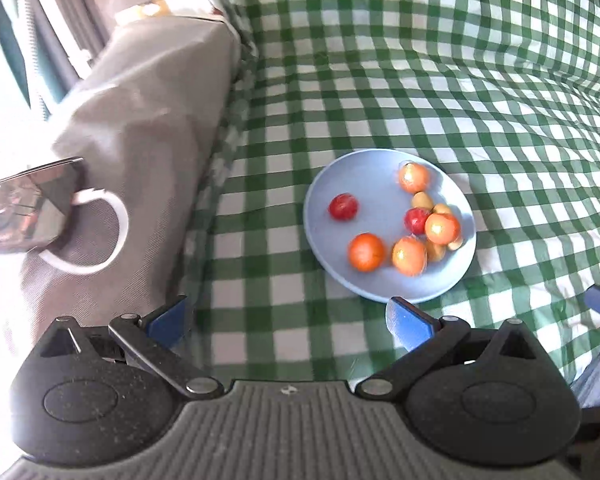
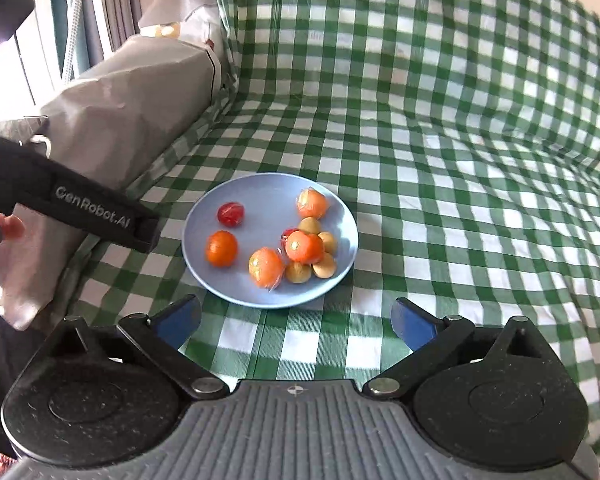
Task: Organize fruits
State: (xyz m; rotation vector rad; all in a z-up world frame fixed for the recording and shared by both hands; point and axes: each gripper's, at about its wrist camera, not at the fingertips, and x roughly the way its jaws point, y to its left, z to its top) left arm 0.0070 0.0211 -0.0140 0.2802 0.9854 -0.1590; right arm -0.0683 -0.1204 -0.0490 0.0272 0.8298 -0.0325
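Here the blue plate (image 2: 204, 276) sits on the green-checked cloth (image 2: 459, 200), holding four orange fruits, two red ones and several small yellowish ones. One red fruit (image 2: 230, 214) and one orange fruit (image 2: 221, 248) lie apart at the plate's left; the rest cluster at its right, some seemingly wrapped in clear film. Both the left tongs (image 1: 288, 320) and the right tongs (image 2: 296, 320) stand wide and empty, just short of the plate. A grey covered bundle (image 1: 148, 112) lies left.
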